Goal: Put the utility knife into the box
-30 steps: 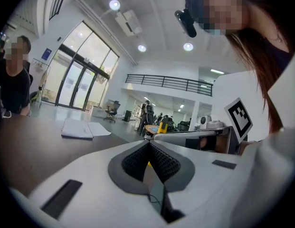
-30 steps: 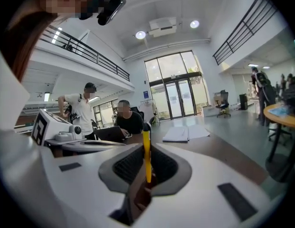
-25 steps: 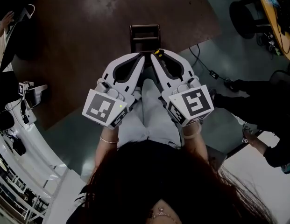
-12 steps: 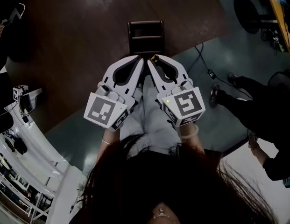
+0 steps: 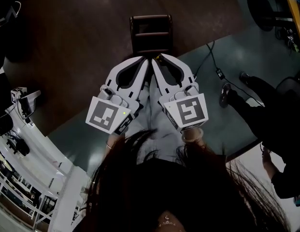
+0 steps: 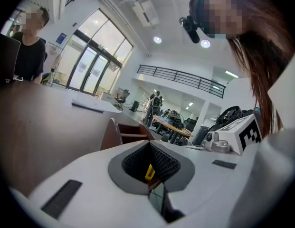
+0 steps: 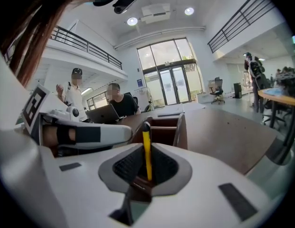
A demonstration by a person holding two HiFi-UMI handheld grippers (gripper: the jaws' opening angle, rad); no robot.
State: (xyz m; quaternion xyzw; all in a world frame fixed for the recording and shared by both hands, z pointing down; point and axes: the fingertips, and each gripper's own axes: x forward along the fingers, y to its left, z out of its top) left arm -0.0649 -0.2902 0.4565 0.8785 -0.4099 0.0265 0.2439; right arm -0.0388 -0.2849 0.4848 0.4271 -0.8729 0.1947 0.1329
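Note:
A dark brown wooden box (image 5: 150, 33) with open compartments stands on the brown table (image 5: 82, 42), just beyond both gripper tips. My right gripper (image 5: 157, 60) is shut on the yellow utility knife (image 7: 147, 151), which sticks up between its pads with its dark tip in front of the box (image 7: 164, 125). A bit of the yellow knife (image 5: 158, 57) shows at that tip in the head view. My left gripper (image 5: 146, 61) lies close beside it, jaws shut. A yellow sliver (image 6: 149, 172) shows between its pads; whether it is gripped I cannot tell. The box (image 6: 123, 134) sits ahead.
The table's near edge runs right under the grippers, above the person's lap. A cable (image 5: 212, 62) trails on the floor at right, near another person's shoes (image 5: 246, 88). A spare gripper (image 5: 21, 98) rests at far left. Two people sit behind a laptop (image 7: 102, 114).
The right gripper has drawn in closer to the left one, still with the knife. Both tips stay at the box's near side.

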